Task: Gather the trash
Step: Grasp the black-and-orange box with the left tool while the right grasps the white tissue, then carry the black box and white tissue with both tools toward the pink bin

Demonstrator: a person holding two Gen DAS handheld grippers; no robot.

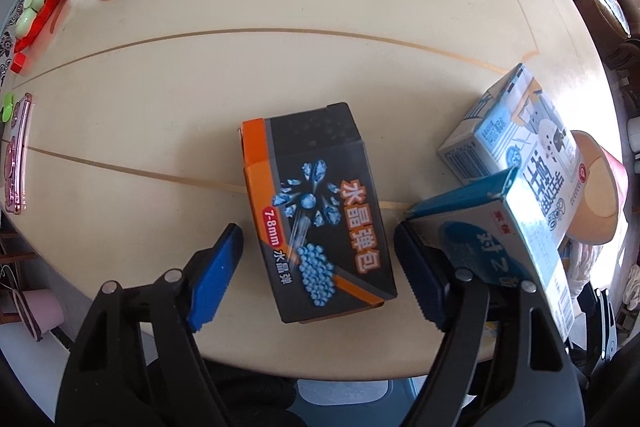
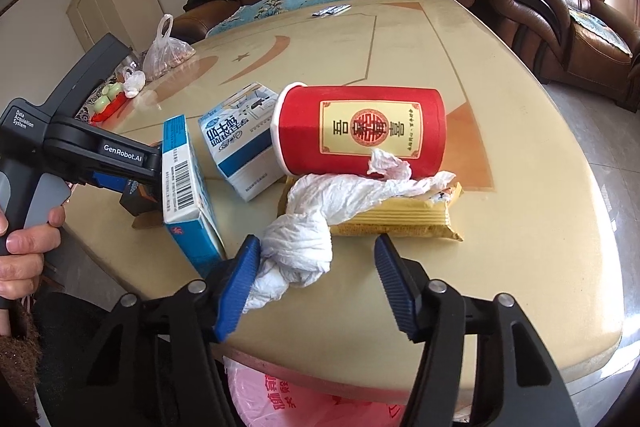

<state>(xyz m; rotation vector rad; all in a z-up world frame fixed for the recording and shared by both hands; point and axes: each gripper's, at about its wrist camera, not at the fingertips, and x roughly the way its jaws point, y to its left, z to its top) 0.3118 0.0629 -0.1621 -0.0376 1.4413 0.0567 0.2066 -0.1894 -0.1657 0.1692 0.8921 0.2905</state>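
table [image 2: 520, 227] comes first, a cream top with orange inlay, trash bunched near its front edge. red paper cup [image 2: 360, 131] lies on its side, one of it. milk carton [image 2: 240, 143] sits just left of the cup, one. blue box [image 2: 188, 187] stands on edge beside the carton, one. dark box of gel pellets [image 1: 320, 215] lies flat, one. yellow wrapper [image 2: 400, 219] lies under the cup's flank, one. crumpled white tissue [image 2: 304, 243] drapes over the wrapper, one twisted wad.

left gripper [image 1: 316, 263] points down with its jaws partly spread either side of the dark box, neither pad pressing it. right gripper [image 2: 316, 283] stands half-open around the near end of the tissue; the left pad touches it, the right pad is clear.

risks, as i judge them: the left gripper's right finger crowds the blue box and may tip it; the tissue could drag the wrapper along or tear loose, since only its tail sits between the pads.
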